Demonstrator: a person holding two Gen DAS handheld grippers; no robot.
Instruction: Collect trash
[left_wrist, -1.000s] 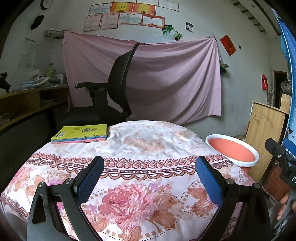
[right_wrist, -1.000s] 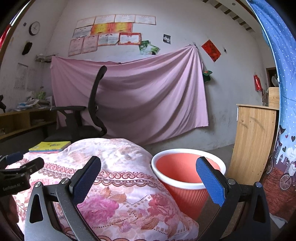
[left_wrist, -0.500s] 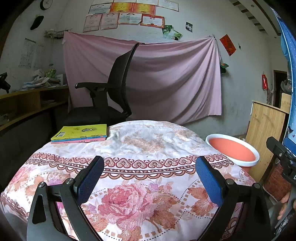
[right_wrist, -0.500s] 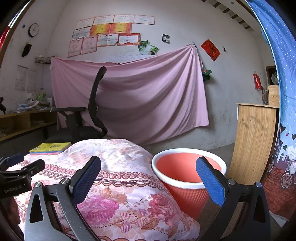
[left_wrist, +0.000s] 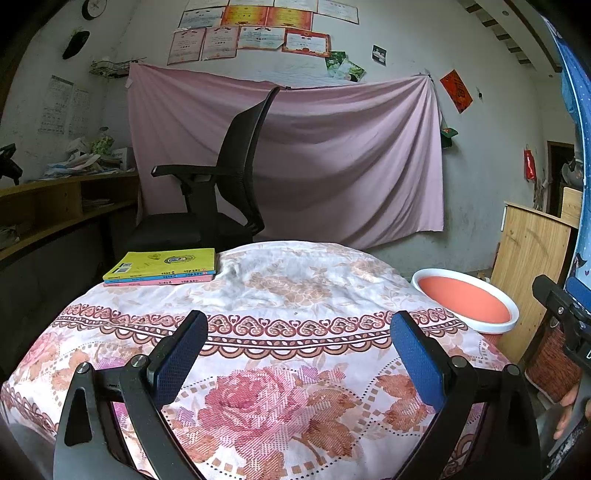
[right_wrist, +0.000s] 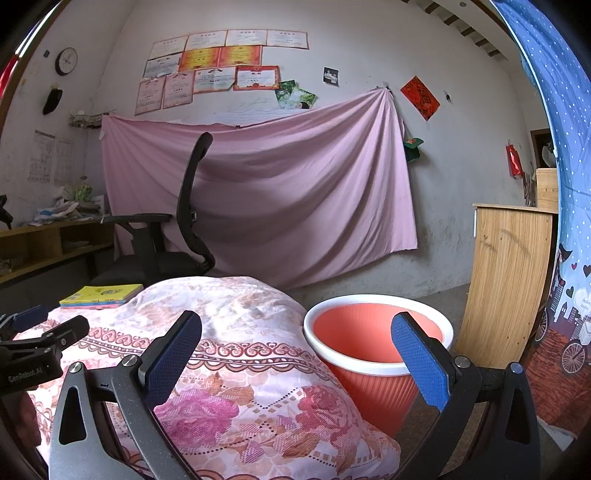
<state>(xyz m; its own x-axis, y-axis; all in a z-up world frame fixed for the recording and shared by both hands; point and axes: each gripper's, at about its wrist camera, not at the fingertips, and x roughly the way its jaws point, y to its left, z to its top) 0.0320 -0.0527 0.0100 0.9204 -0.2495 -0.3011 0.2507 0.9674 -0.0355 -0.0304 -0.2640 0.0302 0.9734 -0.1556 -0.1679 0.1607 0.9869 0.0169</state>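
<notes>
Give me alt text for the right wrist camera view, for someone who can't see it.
An open, empty right hand-held gripper points over a table draped in a floral cloth toward an orange trash bin with a white rim that stands beside the table. A stack of books lies at the table's far edge, with a black office chair and a pink sheet on the wall behind.

Low, close over floral cloth (left_wrist: 295, 295), facing draped wall at 12 o'clock; shared: chair (right_wrist: 184, 229), books (left_wrist: 162, 266), bin (right_wrist: 376, 332) at 2 o'clock.
</notes>
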